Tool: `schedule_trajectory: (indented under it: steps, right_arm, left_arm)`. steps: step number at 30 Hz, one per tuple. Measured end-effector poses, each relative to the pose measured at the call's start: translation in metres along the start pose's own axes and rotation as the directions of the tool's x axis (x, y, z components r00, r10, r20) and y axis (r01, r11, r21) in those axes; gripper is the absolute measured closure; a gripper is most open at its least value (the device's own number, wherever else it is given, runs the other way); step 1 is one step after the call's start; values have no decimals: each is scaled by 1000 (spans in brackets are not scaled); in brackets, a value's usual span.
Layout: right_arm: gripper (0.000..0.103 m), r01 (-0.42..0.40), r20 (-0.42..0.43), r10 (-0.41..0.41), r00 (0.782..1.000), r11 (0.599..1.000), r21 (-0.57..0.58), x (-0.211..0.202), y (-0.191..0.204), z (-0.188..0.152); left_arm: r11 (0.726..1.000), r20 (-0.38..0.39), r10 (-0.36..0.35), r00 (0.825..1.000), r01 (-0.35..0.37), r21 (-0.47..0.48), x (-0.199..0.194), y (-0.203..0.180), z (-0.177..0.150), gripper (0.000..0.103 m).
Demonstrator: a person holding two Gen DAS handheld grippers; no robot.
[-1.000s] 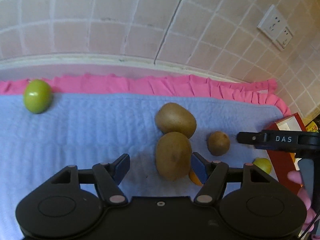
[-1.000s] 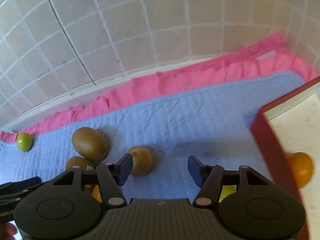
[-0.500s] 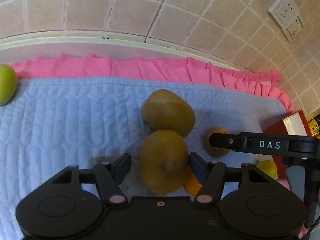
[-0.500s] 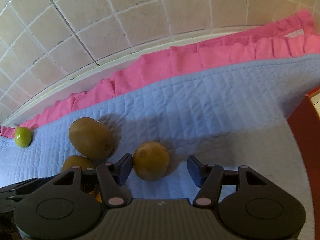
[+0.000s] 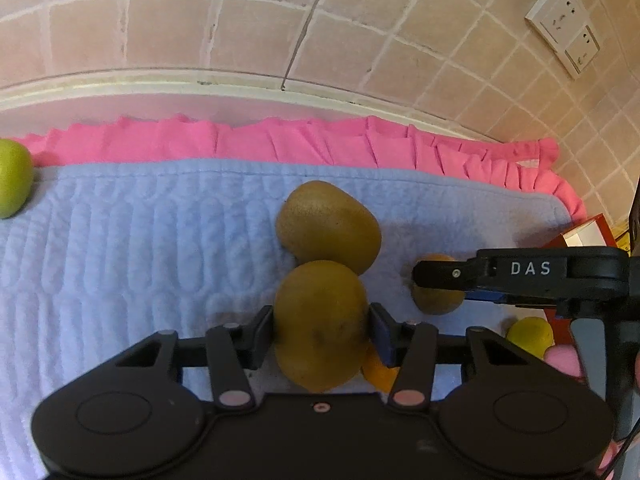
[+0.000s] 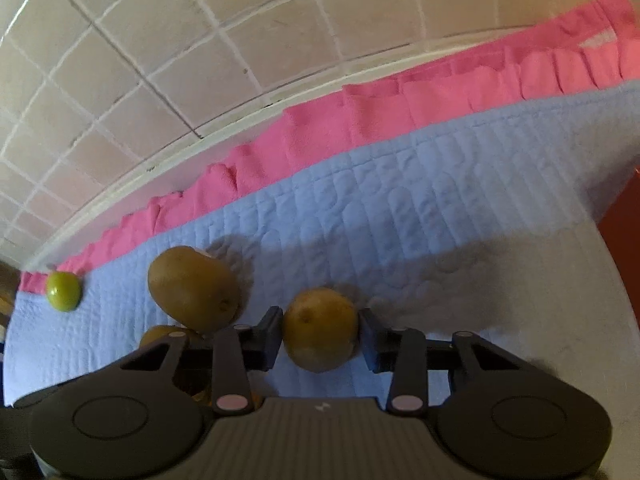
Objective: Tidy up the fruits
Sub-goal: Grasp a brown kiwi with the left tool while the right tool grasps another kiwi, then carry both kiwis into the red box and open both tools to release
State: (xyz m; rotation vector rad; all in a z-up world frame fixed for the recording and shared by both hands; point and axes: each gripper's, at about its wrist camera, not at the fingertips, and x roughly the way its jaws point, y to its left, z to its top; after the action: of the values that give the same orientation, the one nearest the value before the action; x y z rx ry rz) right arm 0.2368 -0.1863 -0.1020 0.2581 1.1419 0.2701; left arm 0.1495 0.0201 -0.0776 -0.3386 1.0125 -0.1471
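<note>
Two big brown kiwis (image 5: 320, 324) (image 5: 328, 226) lie touching mid-blanket; a smaller kiwi (image 6: 320, 328) at 3 o'clock, a green fruit (image 5: 12, 184) far at 9 o'clock.

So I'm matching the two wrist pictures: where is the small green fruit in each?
Left wrist: green fruit at the far left edge, beside the pink frill.
Right wrist: green fruit at lower left, small, beside the frill.
Shared landmark: the pink frill along the blue mat's far edge.

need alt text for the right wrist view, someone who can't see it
The right gripper is closing its fingers around a small kiwi on a blue quilted mat. To the left lie a larger kiwi and a green fruit; behind, a pink ruffled edge and tiled wall.
</note>
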Motion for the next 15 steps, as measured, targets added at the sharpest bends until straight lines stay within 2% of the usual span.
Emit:
schedule_trajectory:
  steps: [6,15]
  right_arm:
    - [61,4,32,-5,999,999,45,-23,-13,-6]
    - [61,-2,157,-14,987,995,101,-96,-42,-19]
  left_arm:
    - [998,26,43,999,-44,34,-22,-4,-5,44]
    - [994,114,59,992,-69,82,-73,-23,-7,44]
